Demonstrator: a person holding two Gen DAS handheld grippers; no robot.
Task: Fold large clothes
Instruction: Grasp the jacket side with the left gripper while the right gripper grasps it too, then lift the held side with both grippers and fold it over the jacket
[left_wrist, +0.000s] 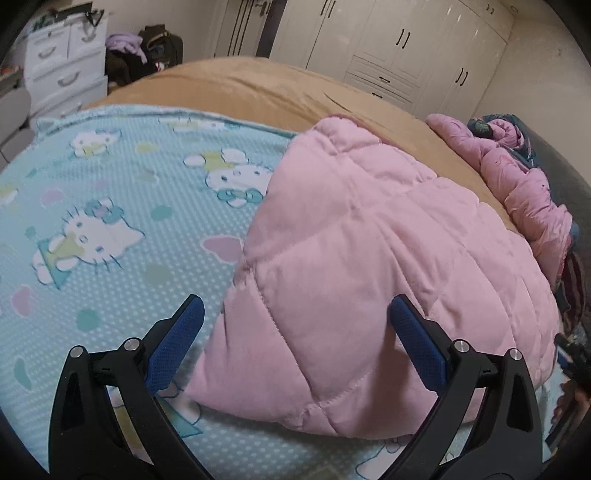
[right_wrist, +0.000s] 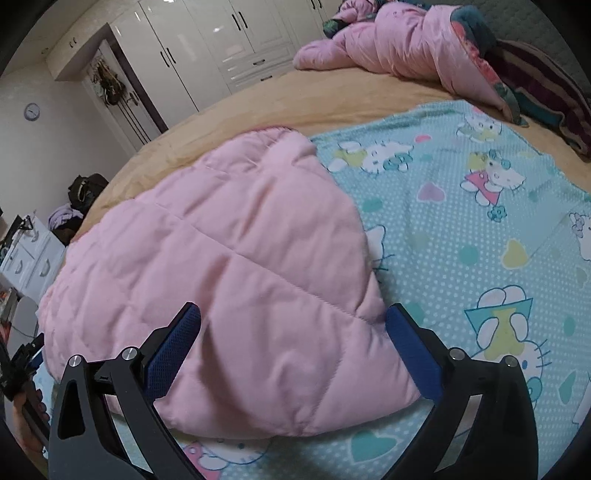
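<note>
A pink quilted padded garment (left_wrist: 369, 258) lies folded into a thick block on the light blue cartoon-cat blanket (left_wrist: 110, 221). My left gripper (left_wrist: 295, 314) is open and empty, its blue pads either side of the garment's near left corner, just above it. In the right wrist view the same garment (right_wrist: 229, 277) lies ahead, and my right gripper (right_wrist: 293, 317) is open and empty over its near right corner. The other hand-held gripper (right_wrist: 22, 365) shows at the far left edge of that view.
A tan bedspread (left_wrist: 258, 85) covers the bed under the blanket. A second pink padded garment (right_wrist: 399, 48) and dark bedding (right_wrist: 546, 88) are heaped at the head of the bed. White wardrobes (left_wrist: 406, 48), a white drawer unit (left_wrist: 62, 70) and a clothes pile (left_wrist: 144, 48) stand beyond.
</note>
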